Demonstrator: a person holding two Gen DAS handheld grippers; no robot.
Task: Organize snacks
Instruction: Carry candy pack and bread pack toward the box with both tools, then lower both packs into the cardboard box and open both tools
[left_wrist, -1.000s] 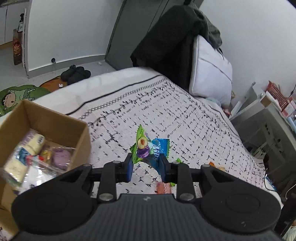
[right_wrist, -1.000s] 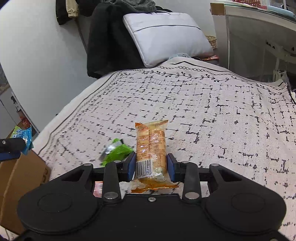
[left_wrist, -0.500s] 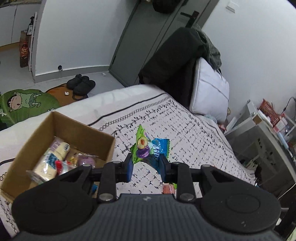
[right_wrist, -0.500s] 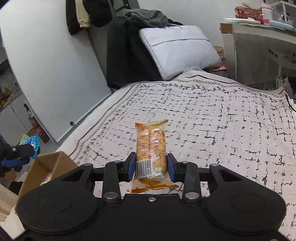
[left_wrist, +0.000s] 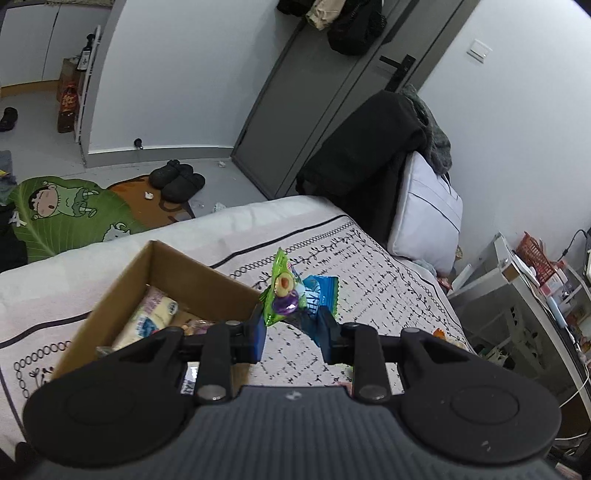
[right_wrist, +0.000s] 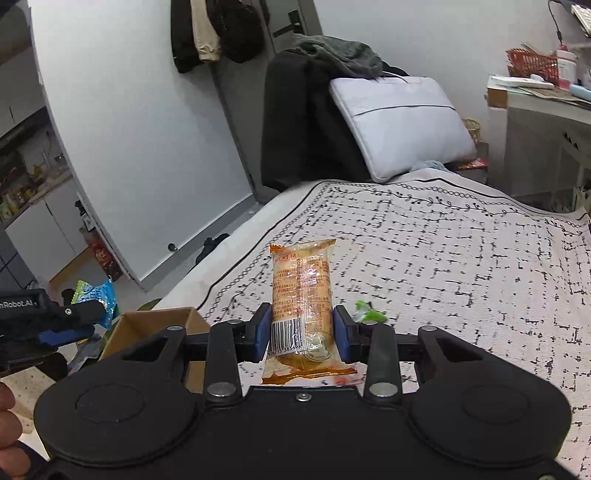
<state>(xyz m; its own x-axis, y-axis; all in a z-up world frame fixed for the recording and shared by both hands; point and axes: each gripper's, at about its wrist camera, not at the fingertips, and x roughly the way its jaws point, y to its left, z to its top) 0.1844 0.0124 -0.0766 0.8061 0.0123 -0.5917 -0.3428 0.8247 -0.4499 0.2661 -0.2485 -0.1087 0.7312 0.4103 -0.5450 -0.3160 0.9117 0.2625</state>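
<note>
Clearly both hands were mid-carry. The left tool (left_wrist: 291, 332) was clamped on a small bunch of candy packets (left_wrist: 295, 295), green and blue, held in the air just beside the near wall of the cardboard box (left_wrist: 110, 314) on the bed (left_wrist: 388, 295). The right tool (right_wrist: 301, 332) gripped an orange snack pack (right_wrist: 301, 295) upright between its pads, above the bed with the box low to its left. A green wrapper (right_wrist: 367, 314) lay loose on the cover. Next, I judged, each tool needed to come over the box opening and let go, one after the other so they would not collide. Compared with a second earlier, both tools had risen and swung toward the box, which showed more of its inside, grips unchanged.
</note>
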